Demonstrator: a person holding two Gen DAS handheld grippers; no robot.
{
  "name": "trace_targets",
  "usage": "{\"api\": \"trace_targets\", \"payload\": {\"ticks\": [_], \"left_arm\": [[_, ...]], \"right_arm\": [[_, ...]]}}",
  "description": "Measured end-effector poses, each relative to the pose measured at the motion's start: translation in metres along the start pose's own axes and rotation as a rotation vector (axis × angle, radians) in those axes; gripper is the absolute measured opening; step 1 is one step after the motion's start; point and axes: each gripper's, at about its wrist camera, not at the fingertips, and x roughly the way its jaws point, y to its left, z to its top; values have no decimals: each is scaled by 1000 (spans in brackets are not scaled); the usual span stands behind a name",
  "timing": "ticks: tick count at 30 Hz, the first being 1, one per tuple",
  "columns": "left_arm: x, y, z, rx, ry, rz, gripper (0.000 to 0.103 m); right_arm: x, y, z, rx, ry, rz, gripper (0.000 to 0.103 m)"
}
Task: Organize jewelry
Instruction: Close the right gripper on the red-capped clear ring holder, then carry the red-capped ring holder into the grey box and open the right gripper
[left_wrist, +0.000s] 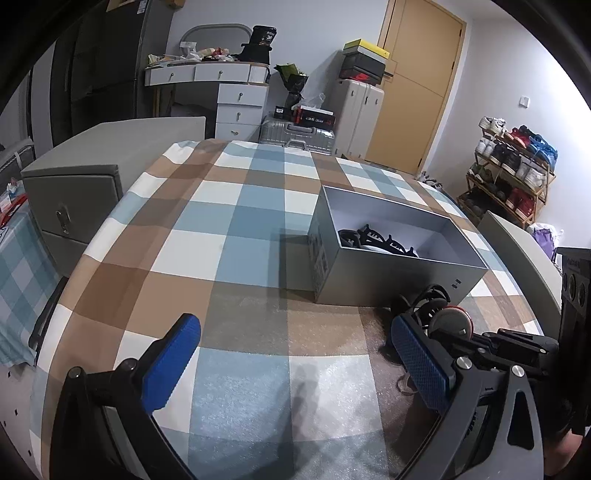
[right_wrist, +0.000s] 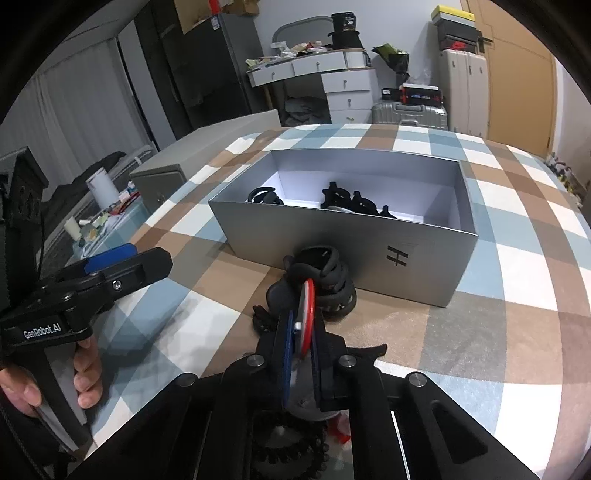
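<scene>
A grey open box (left_wrist: 395, 273) stands on the checked table, also in the right wrist view (right_wrist: 332, 240), with several black pieces (left_wrist: 373, 240) (right_wrist: 347, 201) lying inside. My left gripper (left_wrist: 295, 354) is open and empty, low over the table left of the box's near side. My right gripper (right_wrist: 299, 332) is shut on a round grey disc with a red rim (right_wrist: 306, 314) (left_wrist: 450, 321), close in front of the box. A pile of black ring-shaped pieces (right_wrist: 328, 277) (left_wrist: 428, 299) lies against the box wall just beyond the disc.
The checked cloth (left_wrist: 236, 236) covers the table. A grey cabinet (left_wrist: 70, 199) stands off the table's left edge. A shoe rack (left_wrist: 513, 170) stands at the right wall. The left gripper shows at the left of the right wrist view (right_wrist: 122, 266).
</scene>
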Motion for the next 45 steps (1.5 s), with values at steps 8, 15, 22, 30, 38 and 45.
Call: {"api": "trace_targets", "payload": {"ticks": [8, 15, 22, 30, 38, 45], "left_arm": [[3, -11, -3, 34, 33, -31, 101], [16, -29, -8, 69, 141, -143, 101], [22, -52, -13, 131, 206, -187, 101], [31, -58, -12, 152, 277, -201, 67], [34, -70, -13, 167, 340, -242, 34], [31, -73, -14, 157, 360, -261, 19]], "right_arm": [[-20, -5, -1, 20, -91, 59, 6], [-33, -22, -3, 110, -153, 133, 6], [-46, -33, -4, 135, -192, 136, 6], [-48, -38, -9, 133, -201, 153, 6], [-49, -45, -12, 152, -208, 168, 7], [-52, -48, -16, 157, -213, 172, 7]]}}
